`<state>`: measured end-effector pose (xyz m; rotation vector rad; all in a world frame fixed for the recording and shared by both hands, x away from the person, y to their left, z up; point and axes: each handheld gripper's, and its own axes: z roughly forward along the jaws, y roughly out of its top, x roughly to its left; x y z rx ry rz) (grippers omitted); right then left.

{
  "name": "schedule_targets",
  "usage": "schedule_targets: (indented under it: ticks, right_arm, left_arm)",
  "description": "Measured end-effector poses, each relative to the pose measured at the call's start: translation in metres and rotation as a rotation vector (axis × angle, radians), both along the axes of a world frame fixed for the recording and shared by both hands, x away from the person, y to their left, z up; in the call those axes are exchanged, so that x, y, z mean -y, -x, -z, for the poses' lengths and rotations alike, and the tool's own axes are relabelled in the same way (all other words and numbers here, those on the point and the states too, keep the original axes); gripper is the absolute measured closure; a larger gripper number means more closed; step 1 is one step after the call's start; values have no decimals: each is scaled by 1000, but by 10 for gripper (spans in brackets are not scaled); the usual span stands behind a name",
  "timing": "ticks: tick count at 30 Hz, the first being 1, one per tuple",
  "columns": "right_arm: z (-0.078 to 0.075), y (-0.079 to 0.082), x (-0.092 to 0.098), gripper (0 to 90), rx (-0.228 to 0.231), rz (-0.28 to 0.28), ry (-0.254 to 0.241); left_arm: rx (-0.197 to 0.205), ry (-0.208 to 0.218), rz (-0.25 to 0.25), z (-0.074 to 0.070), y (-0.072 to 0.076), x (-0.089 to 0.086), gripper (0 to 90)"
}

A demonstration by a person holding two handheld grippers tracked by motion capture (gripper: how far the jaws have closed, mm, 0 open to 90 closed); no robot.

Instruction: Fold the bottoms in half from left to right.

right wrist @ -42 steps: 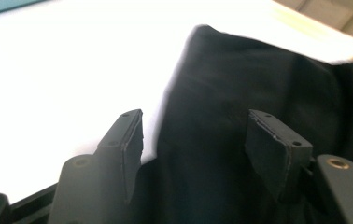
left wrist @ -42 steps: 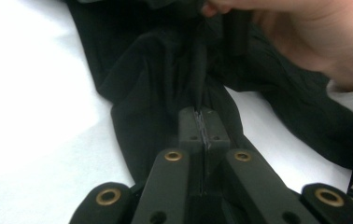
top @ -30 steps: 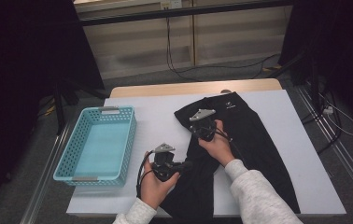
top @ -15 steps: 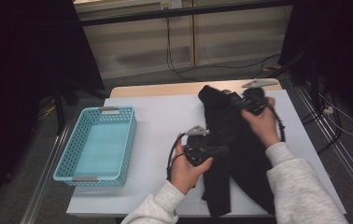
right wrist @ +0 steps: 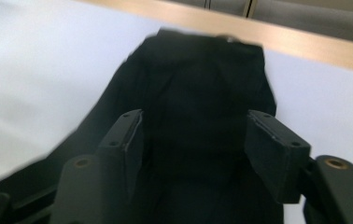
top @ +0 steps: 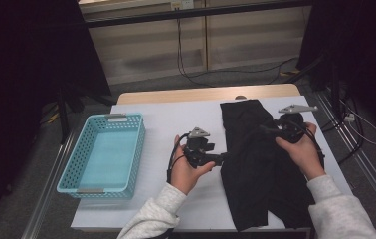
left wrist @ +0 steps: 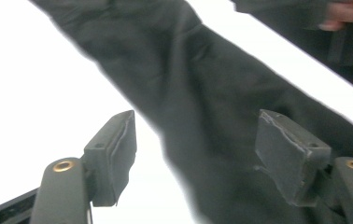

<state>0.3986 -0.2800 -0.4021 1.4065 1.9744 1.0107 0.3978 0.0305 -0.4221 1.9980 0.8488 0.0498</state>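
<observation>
Work in hand: folding a black garment [top: 255,164] — it lies on the right half of the bench [top: 166,119], folded lengthwise into a long strip, one end near the far edge, the other end spreading toward the near edge.
Left gripper [top: 222,157]: at the left edge of the garment, jaws apart; they have just been opening, and in the left gripper view the cloth [left wrist: 202,116] runs below the pads and is not pinched.
Right gripper [top: 264,130]: over the far part of the garment, jaws also apart after just opening; in the right gripper view the cloth [right wrist: 198,84] lies flat under it, free.
Risk 1: the fold may slide open, because nothing presses on it now.
Risk 2: a pad may catch a loose layer when a hand pulls away — this would drag the strip crooked.
Risk 3: the near end lies close to the bench edge and could slip over.
Count: one garment, two grippers, one blue basket [top: 81,172] — the basket stands on the left, well apart from the cloth.
</observation>
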Motion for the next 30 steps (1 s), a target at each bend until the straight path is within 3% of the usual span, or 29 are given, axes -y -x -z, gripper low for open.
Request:
schedule_targets:
  ticks: [5, 14, 20, 23, 26, 29, 30]
  right_arm:
    - [14, 30, -1, 329, -17, -6, 16]
    - [35, 84, -7, 325, -63, -4, -48]
    - [41, 107, -18, 337, -97, -4, -52]
    - [47, 113, -26, 349, -101, -6, -12]
    - [54, 114, -31, 453, -121, -16, -6]
    - [54, 117, -35, 693, -118, -54, 6]
    - [53, 117, -35, 730, -114, -64, -2]
  left_arm:
    - [2, -39, -20, 9, -3, -25, 249]
    - [20, -97, -55, 20, -1, -58, 221]
    - [14, -90, -72, 29, 3, -73, 220]
    - [2, -91, -88, 31, 2, -78, 220]
    - [9, -89, -86, 31, 3, -79, 213]
    - [11, -93, -86, 31, 3, -80, 212]
    - [16, -96, -86, 31, 3, -80, 212]
